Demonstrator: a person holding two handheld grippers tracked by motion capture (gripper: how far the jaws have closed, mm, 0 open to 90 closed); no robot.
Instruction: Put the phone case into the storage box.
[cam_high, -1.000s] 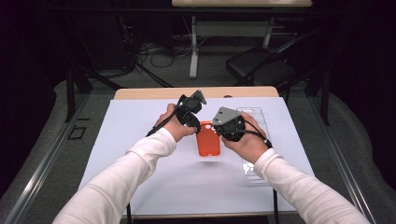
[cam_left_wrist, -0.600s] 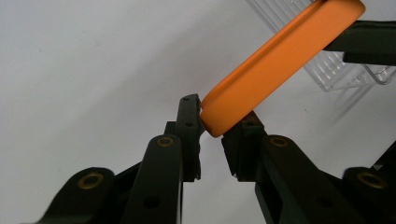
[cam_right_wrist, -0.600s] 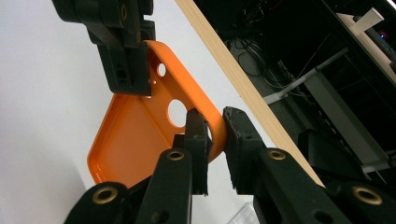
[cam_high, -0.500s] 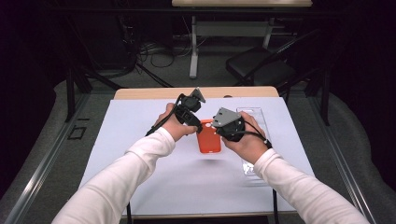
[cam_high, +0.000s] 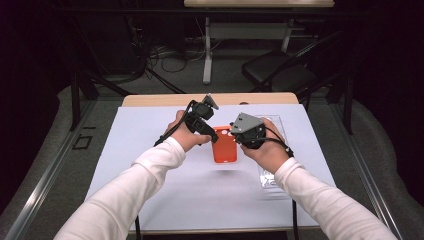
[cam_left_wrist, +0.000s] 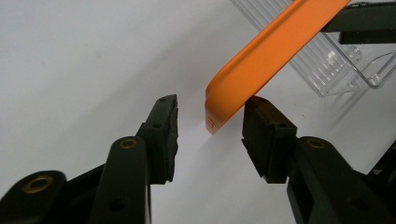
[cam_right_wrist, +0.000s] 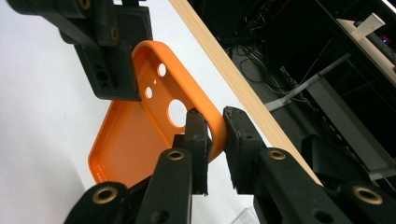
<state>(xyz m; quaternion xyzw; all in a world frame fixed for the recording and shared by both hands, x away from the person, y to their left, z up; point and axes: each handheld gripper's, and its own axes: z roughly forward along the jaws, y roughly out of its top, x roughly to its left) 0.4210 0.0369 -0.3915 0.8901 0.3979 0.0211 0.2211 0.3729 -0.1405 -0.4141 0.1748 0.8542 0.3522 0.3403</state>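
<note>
No writing can be read on the orange plastic phone case (cam_high: 224, 145). The right gripper (cam_right_wrist: 215, 126) pinches its rim and holds it up over the white table (cam_high: 150, 130). The left gripper (cam_left_wrist: 210, 126) is spread apart, one jaw touching the case's corner. A clear plastic tray (cam_high: 270, 175) lies nearby, in a dark room
</note>
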